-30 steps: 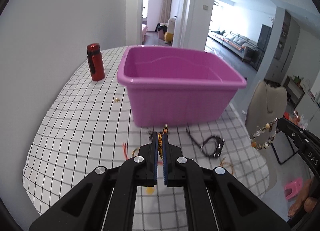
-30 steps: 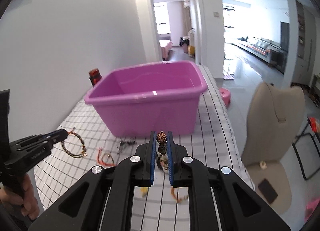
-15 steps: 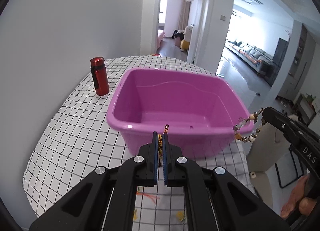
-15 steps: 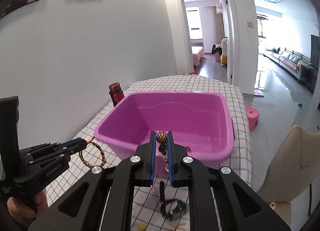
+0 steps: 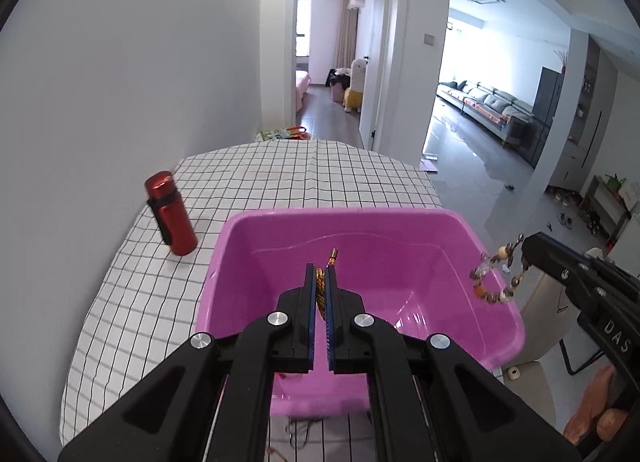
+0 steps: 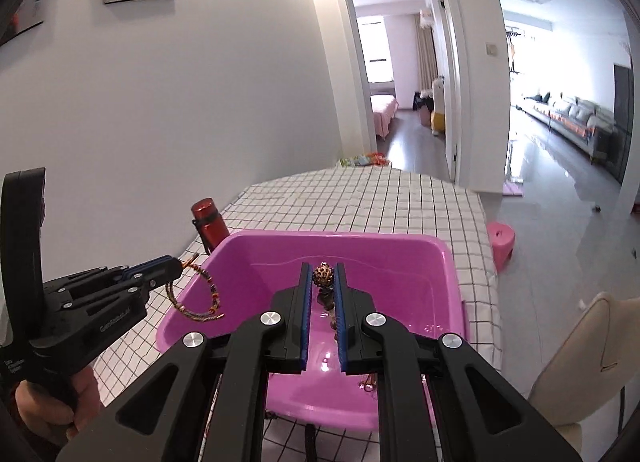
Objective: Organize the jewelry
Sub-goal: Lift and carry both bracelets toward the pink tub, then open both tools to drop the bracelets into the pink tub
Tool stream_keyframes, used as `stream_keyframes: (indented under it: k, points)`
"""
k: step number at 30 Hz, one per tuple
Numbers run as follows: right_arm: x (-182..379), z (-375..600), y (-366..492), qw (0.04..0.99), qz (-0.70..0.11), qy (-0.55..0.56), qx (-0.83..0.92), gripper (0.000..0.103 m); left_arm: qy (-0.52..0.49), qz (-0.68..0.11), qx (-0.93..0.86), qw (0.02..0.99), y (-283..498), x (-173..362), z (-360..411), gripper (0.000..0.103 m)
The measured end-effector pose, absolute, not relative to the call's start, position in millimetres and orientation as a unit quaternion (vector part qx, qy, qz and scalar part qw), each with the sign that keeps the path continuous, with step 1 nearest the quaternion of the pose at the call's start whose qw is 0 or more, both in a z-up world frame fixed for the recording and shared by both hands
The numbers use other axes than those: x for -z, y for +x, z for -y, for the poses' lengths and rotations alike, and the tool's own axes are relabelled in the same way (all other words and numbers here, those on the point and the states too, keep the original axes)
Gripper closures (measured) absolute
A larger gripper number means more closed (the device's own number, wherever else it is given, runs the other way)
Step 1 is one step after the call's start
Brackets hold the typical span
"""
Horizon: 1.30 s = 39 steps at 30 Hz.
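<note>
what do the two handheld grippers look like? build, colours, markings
Both match: the left gripper and the right gripper are matte black with angular linkage arms, round silver pivot bolts and two flat parallel fingers lined with ribbed blue pads. Each sits on a black pistol-style handle held in a hand. White lettering marks the bodies; only "DAS" is legible. No cables visible.

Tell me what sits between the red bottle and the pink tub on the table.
Nothing: in the left wrist view only bare checked tablecloth separates the red bottle from the pink tub. The right wrist view hides that gap behind the tub's rim.
</note>
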State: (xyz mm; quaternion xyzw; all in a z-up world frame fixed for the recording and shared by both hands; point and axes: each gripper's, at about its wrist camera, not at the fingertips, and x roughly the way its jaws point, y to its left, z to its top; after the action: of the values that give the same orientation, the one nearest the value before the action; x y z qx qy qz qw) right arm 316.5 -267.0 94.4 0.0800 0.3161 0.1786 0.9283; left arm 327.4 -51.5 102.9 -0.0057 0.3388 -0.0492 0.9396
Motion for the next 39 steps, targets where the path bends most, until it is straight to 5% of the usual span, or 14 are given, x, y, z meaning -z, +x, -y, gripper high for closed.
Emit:
stream_keyframes:
  k: [28,29,30,31,35,39]
  points:
    - [20.1,237.4,419.6,0.820,-0.543,0.106,-0.147,0.092,-0.043,-0.558,0.009,0.829,411.4,24.1,23.1,0.097]
    - [21.0,237.0,419.3,0.817,-0.548,0.103,-0.146,0.080,-0.039,-0.561,0.005,0.827,412.1,25.1,21.8,0.095]
    - [20.0,237.9,418.8,0.818,-0.549,0.100,-0.141,0.051,-0.036,-0.562,0.001,0.826,410.5,24.2,21.6,0.083]
    - [18.5,239.3,418.2,0.820,-0.546,0.100,-0.137,0.044,-0.034,-0.561,-0.002,0.827,408.3,22.6,20.6,0.059]
    - [7.3,245.2,412.4,0.834,-0.529,0.091,-0.125,0.042,-0.017,-0.533,-0.009,0.846,396.4,4.7,25.9,0.023]
    - [-0.7,251.5,403.0,0.837,-0.522,0.100,-0.128,0.042,-0.007,-0.512,-0.006,0.859,383.1,-11.3,29.4,0.020]
